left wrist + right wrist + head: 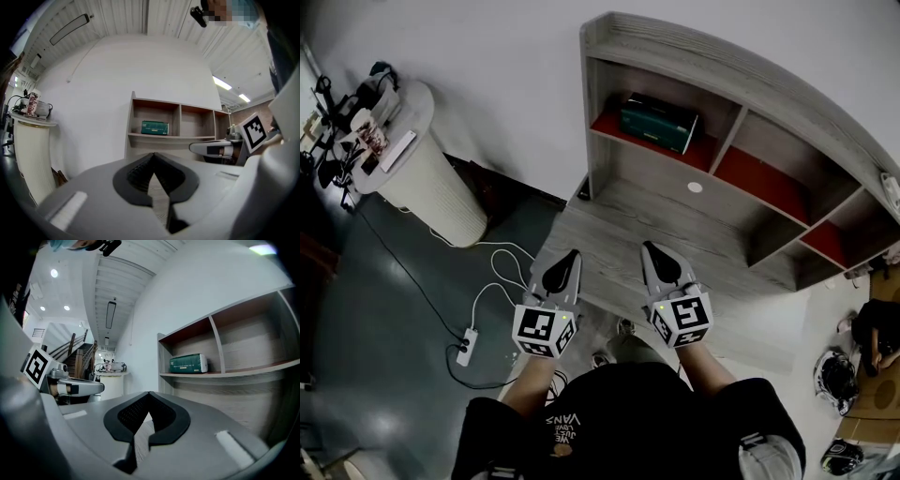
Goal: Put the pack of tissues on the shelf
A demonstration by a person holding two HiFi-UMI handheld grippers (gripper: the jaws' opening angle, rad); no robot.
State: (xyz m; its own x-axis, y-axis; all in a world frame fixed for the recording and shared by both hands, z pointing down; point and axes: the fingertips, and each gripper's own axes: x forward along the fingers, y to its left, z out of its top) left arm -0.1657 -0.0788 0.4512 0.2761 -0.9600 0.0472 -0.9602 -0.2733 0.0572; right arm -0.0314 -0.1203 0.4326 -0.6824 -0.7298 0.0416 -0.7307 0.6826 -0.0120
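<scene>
Head view: one tissue pack (pixel 659 123)

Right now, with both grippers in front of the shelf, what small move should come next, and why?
Probably just draw both grippers back and stop. The pack of tissues already lies in the leftmost compartment of the shelf, and the left gripper and right gripper both have their jaws shut with nothing between them.
</scene>
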